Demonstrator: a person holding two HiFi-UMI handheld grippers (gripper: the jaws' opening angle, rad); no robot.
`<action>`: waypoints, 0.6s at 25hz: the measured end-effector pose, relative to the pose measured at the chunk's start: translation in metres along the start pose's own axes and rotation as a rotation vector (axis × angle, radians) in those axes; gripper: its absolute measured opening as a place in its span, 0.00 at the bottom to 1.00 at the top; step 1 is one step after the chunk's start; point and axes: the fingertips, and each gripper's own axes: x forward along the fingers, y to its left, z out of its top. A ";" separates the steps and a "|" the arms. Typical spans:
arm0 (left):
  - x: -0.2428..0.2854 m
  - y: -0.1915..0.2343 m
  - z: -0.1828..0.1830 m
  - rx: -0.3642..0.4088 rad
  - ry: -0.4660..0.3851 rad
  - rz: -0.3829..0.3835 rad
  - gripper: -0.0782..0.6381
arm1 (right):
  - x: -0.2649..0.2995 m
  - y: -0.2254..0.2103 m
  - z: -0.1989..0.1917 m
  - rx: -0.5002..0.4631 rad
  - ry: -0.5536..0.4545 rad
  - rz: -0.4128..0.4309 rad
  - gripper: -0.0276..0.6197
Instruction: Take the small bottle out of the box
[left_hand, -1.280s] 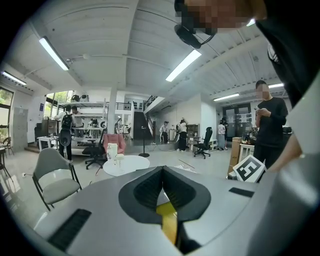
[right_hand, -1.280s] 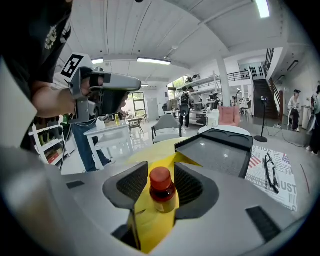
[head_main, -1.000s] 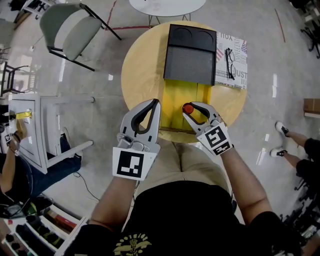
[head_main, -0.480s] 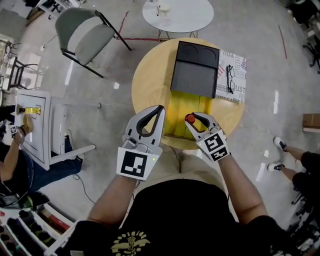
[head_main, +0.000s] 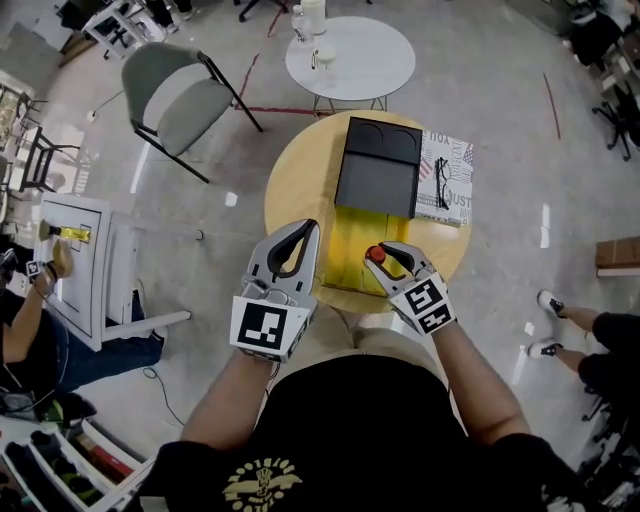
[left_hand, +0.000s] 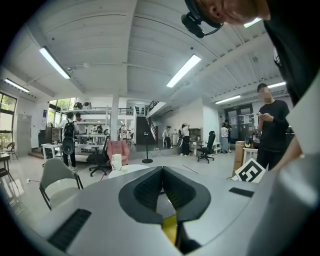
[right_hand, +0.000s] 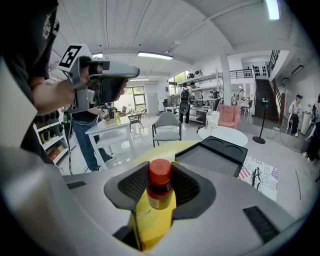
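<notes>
The small bottle (head_main: 375, 254) has a red cap and a dark neck (right_hand: 160, 192). My right gripper (head_main: 383, 250) is shut on it, the pads (right_hand: 186, 186) pressing both sides of the neck; its jaws have just been closing slightly on the bottle. The bottle hangs above the near end of the open yellow box (head_main: 370, 225), whose black lid (head_main: 378, 165) lies folded back behind it. My left gripper (head_main: 309, 226) hovers over the box's left edge, its fingertips touching and nothing between them. In the left gripper view the left gripper (left_hand: 161, 169) points out across the room.
The box sits on a round wooden table (head_main: 300, 180). A printed sheet with a pair of glasses (head_main: 447, 180) lies to the right of the lid. Beyond stand a white round table (head_main: 350, 60) and a grey chair (head_main: 185, 95). A white desk (head_main: 75, 260) is at left.
Both grippers have risen, and the table now looks smaller and further below. The bottle stayed in the right jaws and came up with them. The left gripper stayed shut.
</notes>
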 end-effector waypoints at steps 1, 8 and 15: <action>0.000 -0.001 0.004 -0.006 -0.004 0.003 0.13 | -0.004 -0.001 0.004 -0.003 -0.003 -0.001 0.27; 0.004 -0.012 0.035 0.016 -0.056 -0.006 0.13 | -0.032 -0.005 0.031 -0.033 -0.014 -0.019 0.27; 0.001 -0.028 0.047 0.029 -0.061 -0.014 0.13 | -0.060 -0.005 0.057 -0.030 -0.017 -0.016 0.27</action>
